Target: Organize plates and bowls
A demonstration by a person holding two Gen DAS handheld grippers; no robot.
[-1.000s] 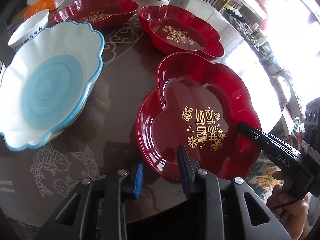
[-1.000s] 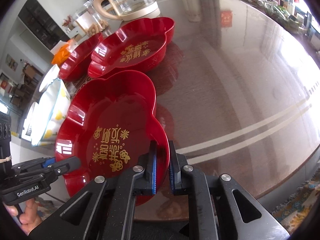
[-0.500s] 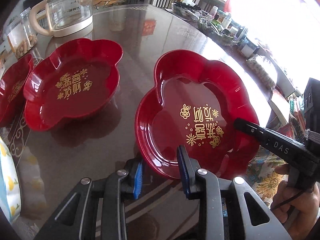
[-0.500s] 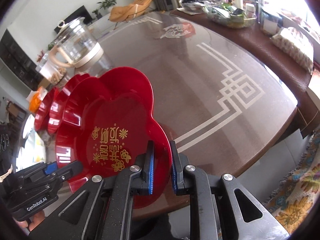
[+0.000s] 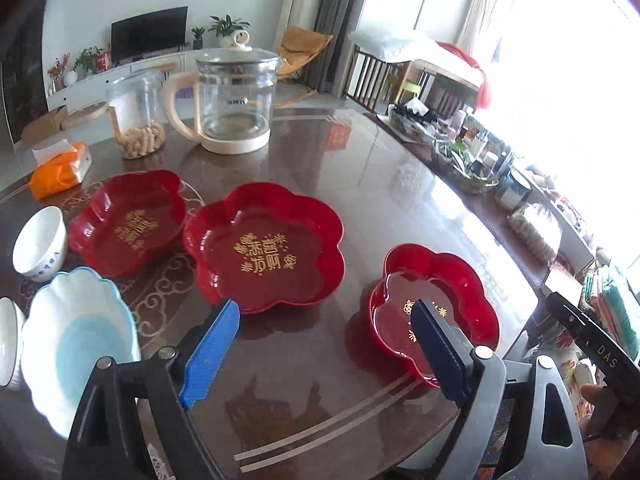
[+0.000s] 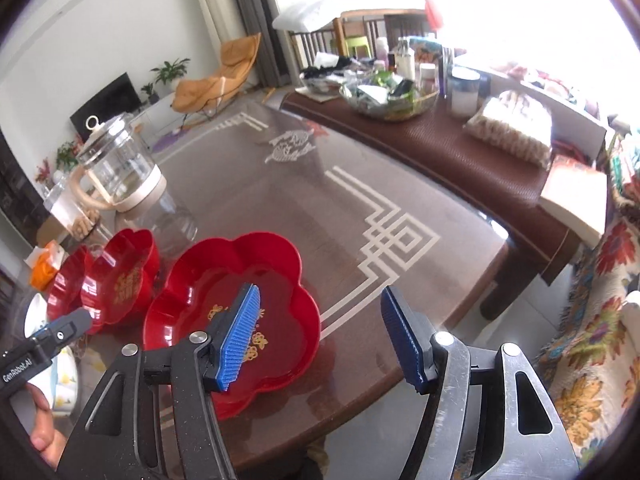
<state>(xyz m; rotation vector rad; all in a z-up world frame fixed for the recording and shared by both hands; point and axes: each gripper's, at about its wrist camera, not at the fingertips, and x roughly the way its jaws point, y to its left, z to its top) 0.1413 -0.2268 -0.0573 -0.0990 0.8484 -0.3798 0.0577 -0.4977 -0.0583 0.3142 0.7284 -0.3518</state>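
Left tool: jaws wide apart, holding nothing, raised above the near edge of the tabletop. Its blue pads are clear of every dish.

Right tool: jaws likewise wide apart and empty. Its left pad overlaps the near plate in the right wrist view; contact cannot be confirmed.

Red plates, left wrist view: three flower-shaped plates with gold lettering sit separately on the tabletop. The near plate lies at 4 o'clock, close to the tabletop edge. The middle plate sits at centre, well apart from the near plate. The far plate lies at 10 o'clock, just beside the middle plate; touching or not cannot be determined.

In the right wrist view the near plate lies at 7 o'clock, with the other two red plates beyond it at 9 o'clock, overlapping from this angle.

Bowls, left wrist view: a blue-rimmed scalloped bowl at 8 o'clock, upright. A small white bowl at 9 o'clock, tilted. A further white bowl is cut off at the left margin.

Other items: a glass kettle at 12 o'clock, a jar of snacks beside it, and an orange tissue pack at 10 o'clock.
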